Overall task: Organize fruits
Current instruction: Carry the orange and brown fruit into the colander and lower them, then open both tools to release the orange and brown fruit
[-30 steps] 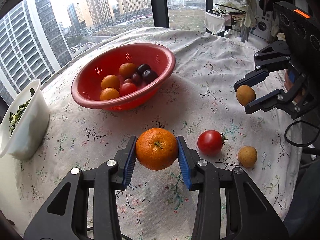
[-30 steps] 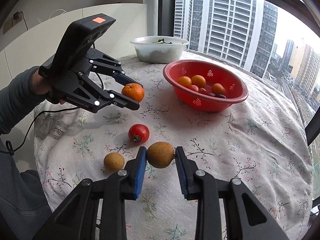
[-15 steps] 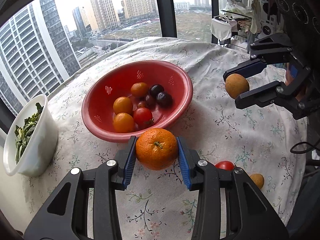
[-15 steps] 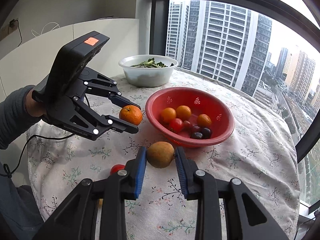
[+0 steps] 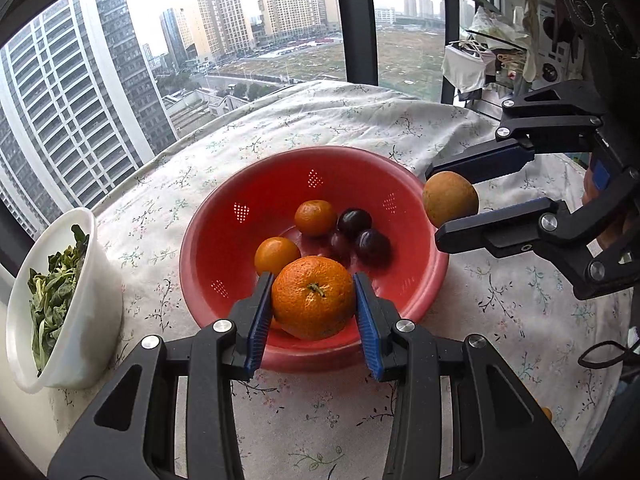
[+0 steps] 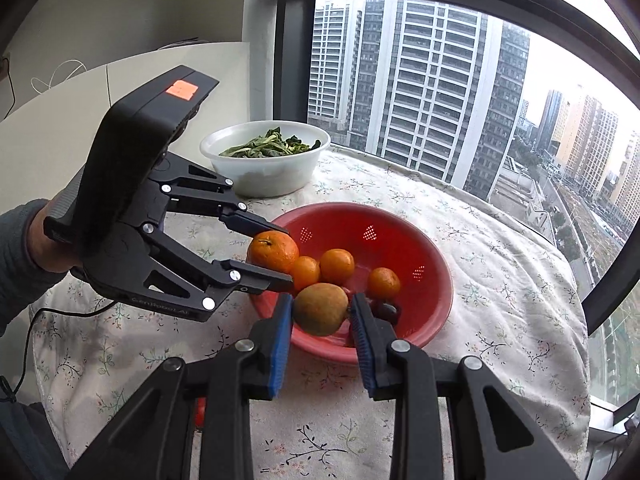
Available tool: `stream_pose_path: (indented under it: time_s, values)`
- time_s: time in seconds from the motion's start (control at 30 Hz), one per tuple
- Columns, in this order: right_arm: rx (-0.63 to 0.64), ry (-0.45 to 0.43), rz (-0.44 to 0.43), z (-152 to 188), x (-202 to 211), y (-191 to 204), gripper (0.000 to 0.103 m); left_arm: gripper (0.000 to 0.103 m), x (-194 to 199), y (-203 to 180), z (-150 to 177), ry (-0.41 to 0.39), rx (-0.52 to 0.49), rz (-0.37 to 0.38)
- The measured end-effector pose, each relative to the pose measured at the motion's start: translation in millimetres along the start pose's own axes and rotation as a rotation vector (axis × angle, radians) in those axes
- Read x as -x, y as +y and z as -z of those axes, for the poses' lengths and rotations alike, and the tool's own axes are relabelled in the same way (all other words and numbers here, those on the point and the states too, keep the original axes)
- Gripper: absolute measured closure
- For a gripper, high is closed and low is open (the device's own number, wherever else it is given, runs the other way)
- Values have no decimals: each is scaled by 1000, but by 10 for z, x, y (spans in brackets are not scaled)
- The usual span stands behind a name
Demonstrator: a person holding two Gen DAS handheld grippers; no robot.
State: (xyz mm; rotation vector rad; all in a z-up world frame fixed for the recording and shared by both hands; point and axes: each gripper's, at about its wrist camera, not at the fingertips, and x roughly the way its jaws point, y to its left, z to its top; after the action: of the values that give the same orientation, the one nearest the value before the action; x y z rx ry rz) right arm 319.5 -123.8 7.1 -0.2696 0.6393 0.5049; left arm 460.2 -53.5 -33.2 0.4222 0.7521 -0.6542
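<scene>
So the left gripper [image 5: 314, 306] is clamping a big orange [image 5: 313, 297] between its blue pads and holding it over the near rim of the red colander [image 5: 224, 216], not touching the fruit inside. The right gripper [image 6: 320, 314] is squeezing a brownish round fruit [image 6: 321, 309] and hovering it over the colander's near edge too; in the left wrist view that fruit is sitting just past the colander's right rim. Inside the colander there are smaller oranges [image 5: 315, 218] and a few dark plums [image 5: 353, 220] bunching up near the middle. A white bowl of leafy greens [image 5: 60, 300] is sitting on the bench [image 5: 500, 320] just left of the colander, on the flowery tablecloth. A bit of a red tomato [image 6: 200, 414] is peeking out low in the right wrist view, mostly hidden behind the gripper.
</scene>
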Motion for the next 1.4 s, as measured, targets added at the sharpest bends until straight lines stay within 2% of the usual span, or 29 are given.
stream_pose_path:
  time_s: [0.23, 0.5, 1.1, 1.13, 1.2, 1.27, 1.4]
  values:
    - [-34, 43, 40, -107, -333, -142, 71, 66, -247, 41, -93, 21, 6, 4]
    - [-61, 84, 64, -66, -562, -299, 71, 66, -481, 31, -115, 38, 2, 5]
    - [-60, 133, 78, 10, -696, -394, 71, 65, -501, 79, -109, 33, 45, 52]
    - [-61, 135, 79, 14, -696, -400, 71, 64, -504, 76, -111, 33, 43, 49]
    - [-65, 145, 81, 13, -729, -416, 71, 51, -503, 60, -111, 32, 43, 42]
    - [-68, 142, 82, 14, -738, -426, 70, 46, -511, 50, -97, 36, 42, 36]
    - [-67, 142, 83, -7, -740, -398, 70, 43, -485, 33, -83, 22, 43, 26]
